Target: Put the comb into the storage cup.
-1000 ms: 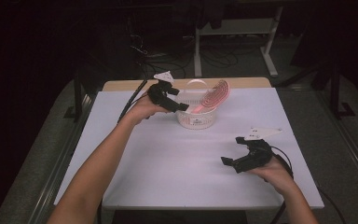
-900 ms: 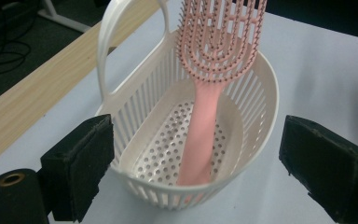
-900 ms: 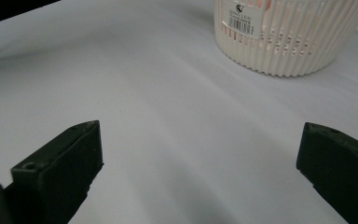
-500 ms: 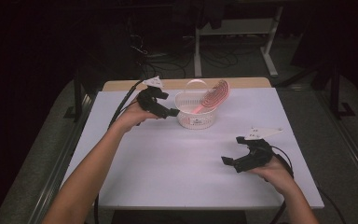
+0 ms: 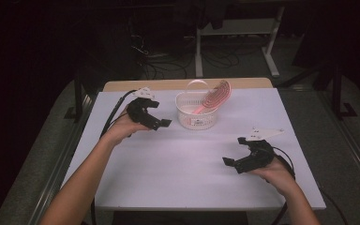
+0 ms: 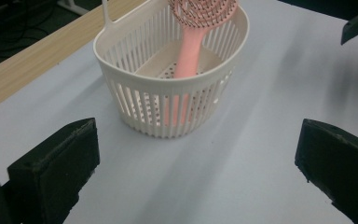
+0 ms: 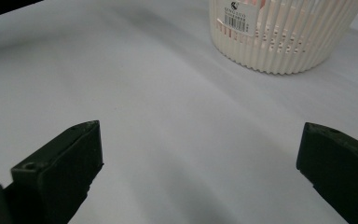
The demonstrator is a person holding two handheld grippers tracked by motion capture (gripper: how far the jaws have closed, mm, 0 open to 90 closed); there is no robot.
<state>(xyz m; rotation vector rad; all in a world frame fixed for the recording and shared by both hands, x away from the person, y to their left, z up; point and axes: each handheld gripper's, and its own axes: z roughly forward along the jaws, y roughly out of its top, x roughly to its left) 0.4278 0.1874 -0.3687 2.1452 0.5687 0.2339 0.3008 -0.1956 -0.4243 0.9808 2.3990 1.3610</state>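
Your white slatted basket (image 5: 196,111) sits at upper centre of the table (image 5: 178,178): light, stiff plastic, best gripped on the rim. The pink hairbrush (image 5: 212,97) leans inside it, light, rigid; pinch its handle. Your left gripper (image 5: 157,123) has just been opening, nothing between; your right gripper (image 5: 233,163) gapes empty.

Each black gripper (image 5: 155,123) carries blocky jaws, a grey plate and a cable.
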